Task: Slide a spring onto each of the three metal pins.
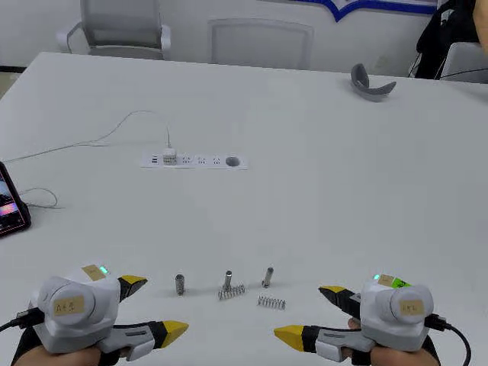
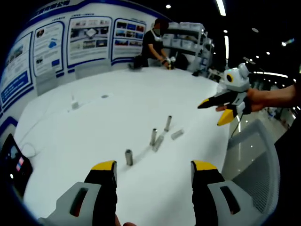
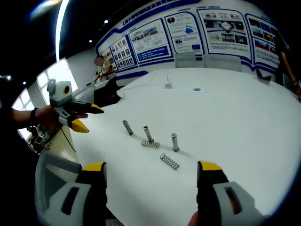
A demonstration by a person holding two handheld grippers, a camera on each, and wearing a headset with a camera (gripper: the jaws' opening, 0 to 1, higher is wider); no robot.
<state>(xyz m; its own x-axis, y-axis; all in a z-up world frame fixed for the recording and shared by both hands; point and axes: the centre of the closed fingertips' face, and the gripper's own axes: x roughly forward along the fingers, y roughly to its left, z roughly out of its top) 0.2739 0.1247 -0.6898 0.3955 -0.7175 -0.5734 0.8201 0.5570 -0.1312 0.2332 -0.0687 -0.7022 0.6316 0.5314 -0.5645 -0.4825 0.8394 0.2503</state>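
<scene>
Leftmost pin (image 1: pixel 180 284) is judged already sprung; two loose springs (image 1: pixel 271 303) lie flat. Left gripper (image 1: pixel 156 305) and right gripper (image 1: pixel 307 312) are held wide open, empty. Next, one must be pinched.

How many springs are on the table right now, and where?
3. The first spring seems already on the left pin; a second spring lies against the middle pin; a third spring lies flat before the right pin.

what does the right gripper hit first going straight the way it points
Probably the small loose metal coil spring lying on the white table, straight ahead of the right gripper; the upright metal pins stand beyond it. Gripper height is unclear, though.
</scene>
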